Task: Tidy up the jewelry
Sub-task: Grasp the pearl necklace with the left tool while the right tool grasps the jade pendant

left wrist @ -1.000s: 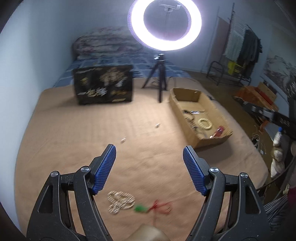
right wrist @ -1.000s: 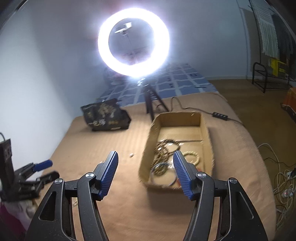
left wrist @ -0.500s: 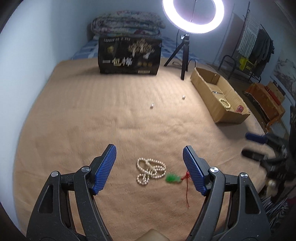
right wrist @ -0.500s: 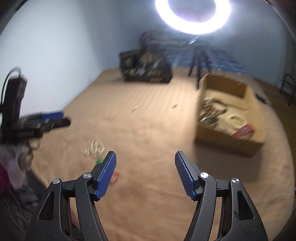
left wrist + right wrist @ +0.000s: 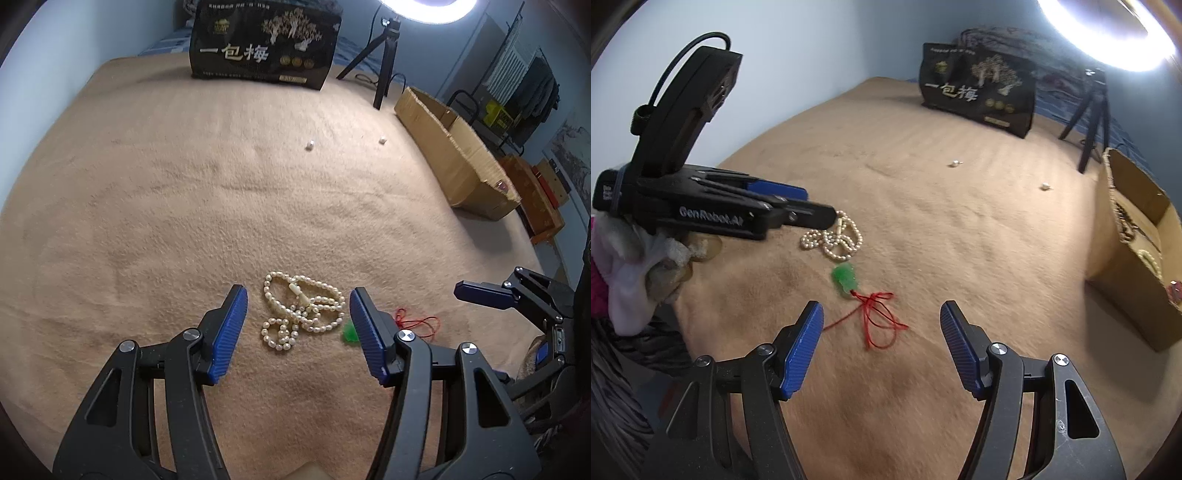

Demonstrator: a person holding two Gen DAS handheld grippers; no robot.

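Note:
A white pearl necklace lies coiled on the tan blanket, between the blue pads of my left gripper. Its jaws are closing and the pads stand clear of the pearls on both sides. Right of the pearls lies a green pendant on a red cord. In the right wrist view the red cord lies just ahead of my open right gripper, with the green pendant and pearl necklace beyond. The left gripper hangs over the pearls there.
An open cardboard box with several jewelry pieces stands at the right. A black printed bag and a ring-light tripod stand at the back. Two small white beads lie mid-blanket. A person's sleeve is at the left.
Both grippers came down toward the blanket. The left one now frames the pearls with narrower jaws. The right one swung away from the box to the red cord.

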